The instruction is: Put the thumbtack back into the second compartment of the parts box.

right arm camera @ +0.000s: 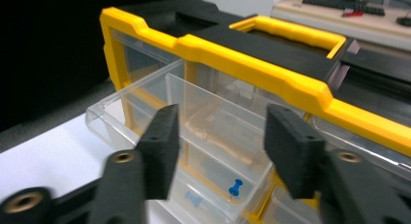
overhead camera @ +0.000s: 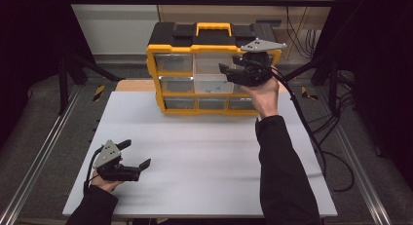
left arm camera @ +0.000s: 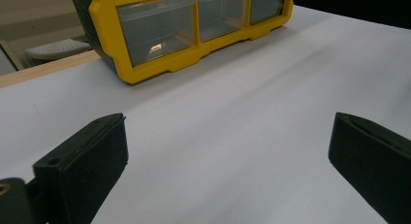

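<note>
White worktop [overhead camera: 204,157]: yellow organiser [overhead camera: 209,69], drawer [right arm camera: 160,122] pulled out twd cam, blue pin [right arm camera: 235,187] inside; right gripper [overhead camera: 225,71] fingers part-open, empty; left gripper [overhead camera: 137,156] wide.

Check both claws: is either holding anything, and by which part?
Nothing is held. The right claw stands open above the pulled-out drawer; the left claw is open over the table.

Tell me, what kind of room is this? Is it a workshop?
Probably a lab or workshop set up for recording. A white table stands inside a black metal frame, cables trail across the floor, and a yellow parts organiser with clear drawers sits on the table.
</note>
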A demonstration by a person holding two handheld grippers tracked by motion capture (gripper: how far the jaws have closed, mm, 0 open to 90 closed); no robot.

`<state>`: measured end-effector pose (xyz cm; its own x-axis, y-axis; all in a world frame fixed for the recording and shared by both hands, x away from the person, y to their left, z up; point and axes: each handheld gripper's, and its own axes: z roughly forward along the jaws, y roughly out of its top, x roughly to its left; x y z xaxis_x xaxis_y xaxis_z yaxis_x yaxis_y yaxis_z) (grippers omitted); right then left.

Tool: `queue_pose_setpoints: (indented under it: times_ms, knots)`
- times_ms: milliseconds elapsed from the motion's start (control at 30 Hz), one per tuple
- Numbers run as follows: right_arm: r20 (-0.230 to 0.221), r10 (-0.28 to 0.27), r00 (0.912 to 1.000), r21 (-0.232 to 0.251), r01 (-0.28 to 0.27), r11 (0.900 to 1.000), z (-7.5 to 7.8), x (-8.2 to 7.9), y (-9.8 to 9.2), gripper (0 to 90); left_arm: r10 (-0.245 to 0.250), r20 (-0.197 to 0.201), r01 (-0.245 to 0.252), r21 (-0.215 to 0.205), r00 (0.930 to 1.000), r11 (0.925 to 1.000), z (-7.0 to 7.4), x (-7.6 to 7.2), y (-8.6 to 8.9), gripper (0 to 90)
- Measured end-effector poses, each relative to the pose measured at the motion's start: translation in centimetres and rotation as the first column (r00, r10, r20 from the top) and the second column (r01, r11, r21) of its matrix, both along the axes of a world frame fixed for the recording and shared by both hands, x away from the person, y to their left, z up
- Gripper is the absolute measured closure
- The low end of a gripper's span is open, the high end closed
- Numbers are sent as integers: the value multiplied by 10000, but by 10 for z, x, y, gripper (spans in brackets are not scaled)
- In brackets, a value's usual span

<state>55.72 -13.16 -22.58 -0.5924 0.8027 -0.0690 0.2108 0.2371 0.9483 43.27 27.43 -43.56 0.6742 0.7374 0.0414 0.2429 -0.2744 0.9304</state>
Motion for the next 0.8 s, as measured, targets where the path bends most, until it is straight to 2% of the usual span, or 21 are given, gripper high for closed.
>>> queue_pose_setpoints:
  times_ms: [100, 267, 367, 567, 800]
  knots:
    - [95, 67, 9999, 17, -67, 10000, -2, -5, -3, 334, 0, 1, 0, -17, 10000, 10000, 0, 0, 0, 3]
    - [389, 63, 9992, 419, -79, 9991, -7, -14, -11, 169, 10, -26, -10, -28, 10000, 10000, 0, 0, 0, 3]
    - [238, -130, 9996, 565, 116, 9983, -11, -19, -15, 98, 2, -23, -2, -22, 10000, 10000, 0, 0, 0, 3]
    - [232, -187, 9996, 943, 165, 9954, -20, -30, -25, 59, 1, 2, -1, -74, 10000, 10000, 0, 0, 1, 3]
    - [192, 57, 9998, 1157, -79, 9933, -35, -44, -31, 45, -16, 8, 16, -64, 10000, 10000, 0, 0, 1, 3]
